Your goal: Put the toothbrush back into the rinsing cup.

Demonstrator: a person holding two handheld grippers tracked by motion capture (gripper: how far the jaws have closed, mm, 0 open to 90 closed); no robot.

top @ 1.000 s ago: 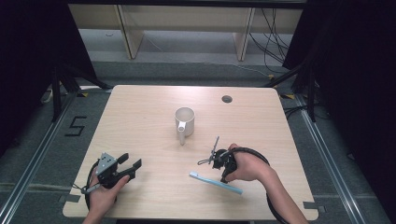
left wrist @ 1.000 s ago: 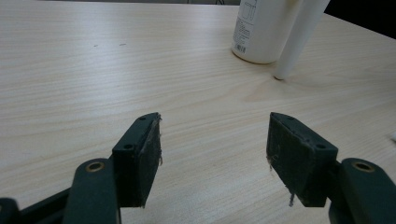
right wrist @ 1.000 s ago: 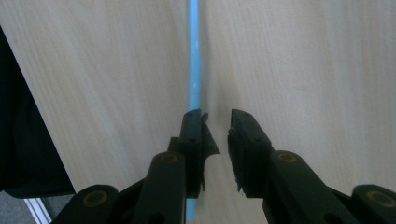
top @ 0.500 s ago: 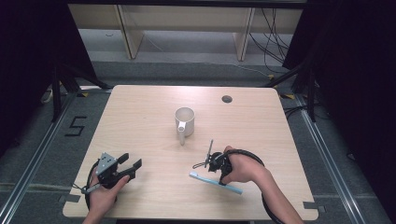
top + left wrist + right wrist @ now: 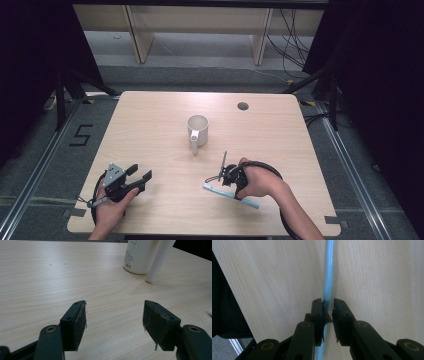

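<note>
your right hand [image 5: 260,181] is hiding part of the blue stick [image 5: 328,277]; right gripper [image 5: 328,304] is closing around it on the wooden table [image 5: 150,120]. left gripper [image 5: 115,315] is gaping, near the mug [image 5: 197,130].

Light wood table [image 5: 150,125], round hole [image 5: 243,106] near far right corner. White mug [image 5: 198,130] at centre; blue stick [image 5: 248,201] near front edge.
</note>
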